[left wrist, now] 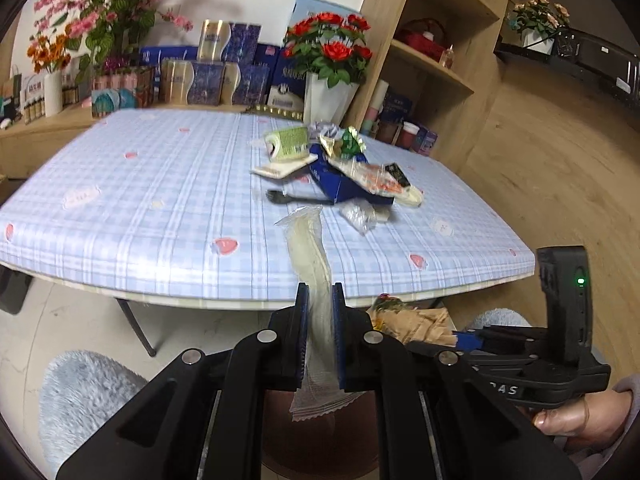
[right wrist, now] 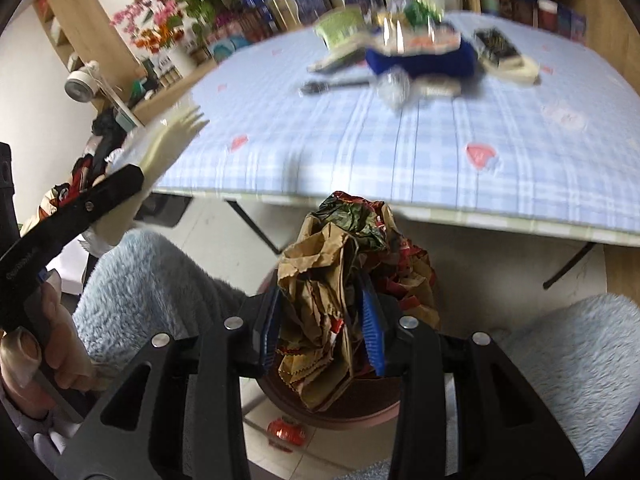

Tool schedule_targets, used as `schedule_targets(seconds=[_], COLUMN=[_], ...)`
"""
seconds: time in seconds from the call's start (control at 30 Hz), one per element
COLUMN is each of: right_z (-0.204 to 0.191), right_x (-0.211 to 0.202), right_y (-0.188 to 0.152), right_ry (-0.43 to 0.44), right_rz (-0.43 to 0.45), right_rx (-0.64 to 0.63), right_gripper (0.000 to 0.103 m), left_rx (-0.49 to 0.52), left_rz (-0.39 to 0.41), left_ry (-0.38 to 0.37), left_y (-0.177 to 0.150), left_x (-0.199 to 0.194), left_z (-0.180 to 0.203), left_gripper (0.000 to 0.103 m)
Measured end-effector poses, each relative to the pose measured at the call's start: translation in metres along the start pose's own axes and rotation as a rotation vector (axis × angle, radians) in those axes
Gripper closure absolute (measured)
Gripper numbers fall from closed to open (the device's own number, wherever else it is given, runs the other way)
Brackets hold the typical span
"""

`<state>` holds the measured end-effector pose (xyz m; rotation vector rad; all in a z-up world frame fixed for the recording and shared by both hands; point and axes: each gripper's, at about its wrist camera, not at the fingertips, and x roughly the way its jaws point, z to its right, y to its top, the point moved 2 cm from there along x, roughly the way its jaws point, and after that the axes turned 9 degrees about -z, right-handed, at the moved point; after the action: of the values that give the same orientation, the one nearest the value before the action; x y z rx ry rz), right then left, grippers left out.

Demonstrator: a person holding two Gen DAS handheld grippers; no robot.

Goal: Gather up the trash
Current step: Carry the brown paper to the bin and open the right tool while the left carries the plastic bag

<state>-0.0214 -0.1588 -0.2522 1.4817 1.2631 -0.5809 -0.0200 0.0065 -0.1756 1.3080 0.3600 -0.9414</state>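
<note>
My left gripper [left wrist: 320, 292] is shut on a clear plastic packet holding a white plastic fork [left wrist: 310, 248], held in front of the table's near edge; it also shows in the right wrist view [right wrist: 168, 140]. My right gripper [right wrist: 324, 296] is shut on a crumpled wad of brown paper and red-green wrappers [right wrist: 340, 264], held above a dark round bin [right wrist: 340, 412] on the floor. A pile of trash [left wrist: 340, 164] lies on the blue checked table [left wrist: 160, 200]: green packet, blue carton, wrappers, black fork.
Boxes, flower vases and a wooden shelf [left wrist: 432, 40] stand behind the table. Fluffy blue cushions [right wrist: 580, 360] flank the bin. A small red wrapper [right wrist: 286, 430] lies on the tiled floor by the bin. Table legs [left wrist: 136, 328] stand below the edge.
</note>
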Motion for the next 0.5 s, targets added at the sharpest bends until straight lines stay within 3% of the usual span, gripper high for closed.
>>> schedule_targets(seconds=[0.2, 0.33, 0.43, 0.5], right_z=[0.016, 0.016, 0.014, 0.015], right_x=[0.025, 0.024, 0.02, 0.015], right_y=[-0.001, -0.001, 0.0, 0.002], right_ry=[0.014, 0.026, 0.032, 0.044], right_rz=[-0.094, -0.085, -0.075, -0.054], right_rx=[0.084, 0.085, 0.077, 0.082], right_gripper=[0.061, 0.045, 0.043, 0.036], left_rx=[-0.011, -0.007, -0.001, 0.005], left_rz=[-0.037, -0.057, -0.067, -0.07], left_ry=[-0.014, -0.016, -0.016, -0.016], left_y=[-0.003, -0.004, -0.005, -0.006], left_x=[0.011, 0.017, 0.019, 0.02], left_z=[-0.001, 0.001, 0.003, 0.003], left_gripper=[0.092, 0.092, 0.092, 0.092])
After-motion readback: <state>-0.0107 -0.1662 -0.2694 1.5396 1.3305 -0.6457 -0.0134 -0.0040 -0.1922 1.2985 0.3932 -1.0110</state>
